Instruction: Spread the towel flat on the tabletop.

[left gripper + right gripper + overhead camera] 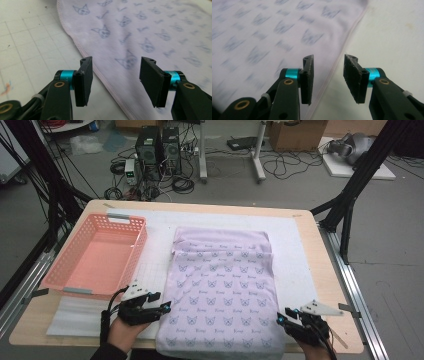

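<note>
Pale lilac cloth printed with small blue cat faces [222, 290], partly folded, lying flat on the white gridded mat [300, 245] at the middle of the wooden table [327, 285], long axis running from the near edge away toward the far side, doubled layers at the far end. Left gripper [163, 308] just beside the near left hem, right gripper [281, 318] just beside the near right hem, each about equally close to its own corner. Both released: jaws standing apart, nothing pinched; in the left gripper view the stitched hem [100, 72] passing under the gap, in the right gripper view likewise [337, 65]. Salmon-pink slatted plastic basket [125, 227] off to the left, well apart from the cloth. Likely next: pinching both near corners, then carrying them forward along the long axis.
</note>
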`<act>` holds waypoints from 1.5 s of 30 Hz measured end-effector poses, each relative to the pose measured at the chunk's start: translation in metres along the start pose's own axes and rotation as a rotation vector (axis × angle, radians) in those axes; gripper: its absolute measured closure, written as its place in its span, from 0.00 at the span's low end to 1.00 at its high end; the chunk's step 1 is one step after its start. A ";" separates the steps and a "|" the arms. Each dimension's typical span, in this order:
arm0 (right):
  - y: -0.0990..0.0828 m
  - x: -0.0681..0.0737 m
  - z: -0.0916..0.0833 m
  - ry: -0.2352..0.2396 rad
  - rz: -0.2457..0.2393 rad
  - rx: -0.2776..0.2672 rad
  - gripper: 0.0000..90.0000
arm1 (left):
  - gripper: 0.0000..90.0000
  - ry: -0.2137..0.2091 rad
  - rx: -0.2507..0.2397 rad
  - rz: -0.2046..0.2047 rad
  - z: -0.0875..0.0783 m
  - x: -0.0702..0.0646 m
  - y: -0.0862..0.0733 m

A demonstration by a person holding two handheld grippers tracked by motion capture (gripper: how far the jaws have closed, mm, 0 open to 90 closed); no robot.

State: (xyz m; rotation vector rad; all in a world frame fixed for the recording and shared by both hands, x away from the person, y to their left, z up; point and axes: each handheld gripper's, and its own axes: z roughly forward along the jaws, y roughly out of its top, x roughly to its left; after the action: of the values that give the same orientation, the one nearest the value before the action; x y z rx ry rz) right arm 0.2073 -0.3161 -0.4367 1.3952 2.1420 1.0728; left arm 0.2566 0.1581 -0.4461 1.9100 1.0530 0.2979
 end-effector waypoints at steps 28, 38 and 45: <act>-0.015 0.002 -0.028 0.077 -0.029 0.020 0.98 | 0.97 -0.149 0.014 0.012 -0.034 0.001 -0.008; 0.002 -0.009 -0.003 -0.015 -0.048 0.035 0.98 | 0.97 -0.027 0.026 -0.027 0.002 0.013 0.002; 0.000 -0.009 -0.001 -0.009 -0.005 0.014 0.80 | 0.59 -0.027 0.024 -0.058 0.000 0.010 -0.003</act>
State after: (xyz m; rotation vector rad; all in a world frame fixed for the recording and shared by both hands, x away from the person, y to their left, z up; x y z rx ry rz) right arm 0.2109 -0.3243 -0.4372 1.3980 2.1495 1.0502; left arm 0.2615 0.1662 -0.4504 1.8963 1.0962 0.2268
